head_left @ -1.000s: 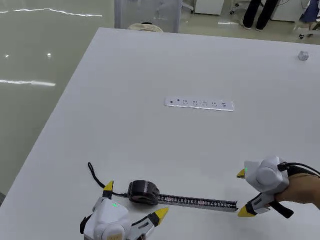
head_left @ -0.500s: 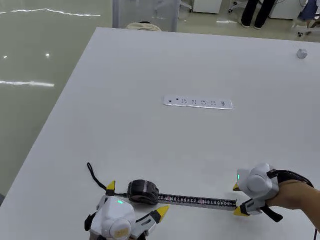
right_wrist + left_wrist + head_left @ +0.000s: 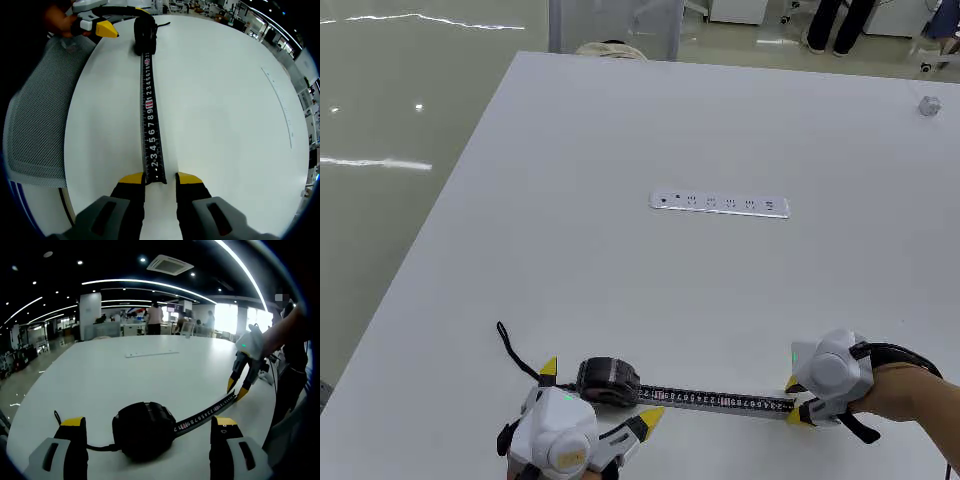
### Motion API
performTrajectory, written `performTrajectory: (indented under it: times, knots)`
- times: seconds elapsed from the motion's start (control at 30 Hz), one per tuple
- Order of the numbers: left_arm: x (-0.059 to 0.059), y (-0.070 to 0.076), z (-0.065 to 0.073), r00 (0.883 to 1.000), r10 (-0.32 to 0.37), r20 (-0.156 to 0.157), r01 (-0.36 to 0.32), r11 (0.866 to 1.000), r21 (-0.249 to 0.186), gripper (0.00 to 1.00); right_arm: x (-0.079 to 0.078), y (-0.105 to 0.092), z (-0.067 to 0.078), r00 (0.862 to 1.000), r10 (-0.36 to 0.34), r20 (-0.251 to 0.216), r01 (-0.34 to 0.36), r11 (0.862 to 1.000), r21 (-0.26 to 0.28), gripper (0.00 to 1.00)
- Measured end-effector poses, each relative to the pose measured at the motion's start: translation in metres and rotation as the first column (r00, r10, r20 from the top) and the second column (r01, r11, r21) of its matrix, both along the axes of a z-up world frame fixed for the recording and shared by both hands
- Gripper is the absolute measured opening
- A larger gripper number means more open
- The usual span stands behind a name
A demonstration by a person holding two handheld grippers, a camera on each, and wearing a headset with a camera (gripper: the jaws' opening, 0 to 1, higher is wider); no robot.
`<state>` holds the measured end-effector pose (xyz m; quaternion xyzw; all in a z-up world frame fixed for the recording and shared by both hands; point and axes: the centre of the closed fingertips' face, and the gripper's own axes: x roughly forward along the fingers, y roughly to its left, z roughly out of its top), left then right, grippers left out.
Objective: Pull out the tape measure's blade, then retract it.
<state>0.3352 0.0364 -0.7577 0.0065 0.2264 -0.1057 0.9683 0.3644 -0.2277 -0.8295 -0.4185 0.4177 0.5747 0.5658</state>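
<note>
**One tape measure, blade out, lying between your two grippers**

On the white table [image 3: 620, 150] you have one tape measure [image 3: 608, 380] with one blade [image 3: 715, 401] and one black strap [image 3: 515, 346]. There are two grippers. Further away lie one white power strip [image 3: 718, 204] and, at the far right corner, one small grey object [image 3: 929, 106].

The black case sits near the table edge closest to you, on your left side. Your left gripper [image 3: 599, 391] has its jaws wide apart, one on each side of the case. In the left gripper view there is free table between the case and each jaw, so this gripper holds nothing.

The blade is pulled out and lies flat on the table. Its long axis goes from left to right along the near edge, with the case at the left end and the free end pointing to your right. The printed numbers start at the free end and grow toward the case.

The free end lies between the yellow tips of your right gripper [image 3: 155, 178]. These jaws are only a little apart. In the right gripper view one tip is just at the edge of the blade, and a thin strip of table shows between the blade and the other tip, so the jaws are not pressed on it.

The strap leaves the case on the side opposite to the blade and runs away to the left.
</note>
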Motion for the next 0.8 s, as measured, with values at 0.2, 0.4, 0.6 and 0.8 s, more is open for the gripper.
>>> performTrajectory:
  times: [0.2, 0.4, 0.6, 0.8]
  knots:
    - [0.0014, 0.0022, -0.0005, 1.0, 0.005, -0.002, -0.005, 1.0, 0.001, 1.0, -0.005, -0.001, -0.0017, 1.0, 0.019, -0.002, -0.019, 1.0, -0.006, 0.16]
    - [0.0041, 0.0036, -0.0002, 1.0, 0.013, 0.0, -0.013, 1.0, 0.001, 1.0, -0.005, -0.0003, -0.0001, 0.999, -0.023, -0.026, 0.022, 0.999, -0.029, 0.15]
    - [0.0059, 0.0054, 0.001, 0.999, 0.037, -0.002, -0.037, 0.999, -0.011, 1.0, -0.0039, -0.0011, -0.0012, 0.998, -0.039, -0.045, 0.037, 0.999, -0.04, 0.15]
    - [0.0088, 0.0061, -0.006, 0.998, 0.065, -0.019, -0.065, 0.998, -0.022, 1.0, -0.0036, -0.0002, -0.0033, 0.998, -0.022, -0.053, 0.017, 0.996, -0.087, 0.14]
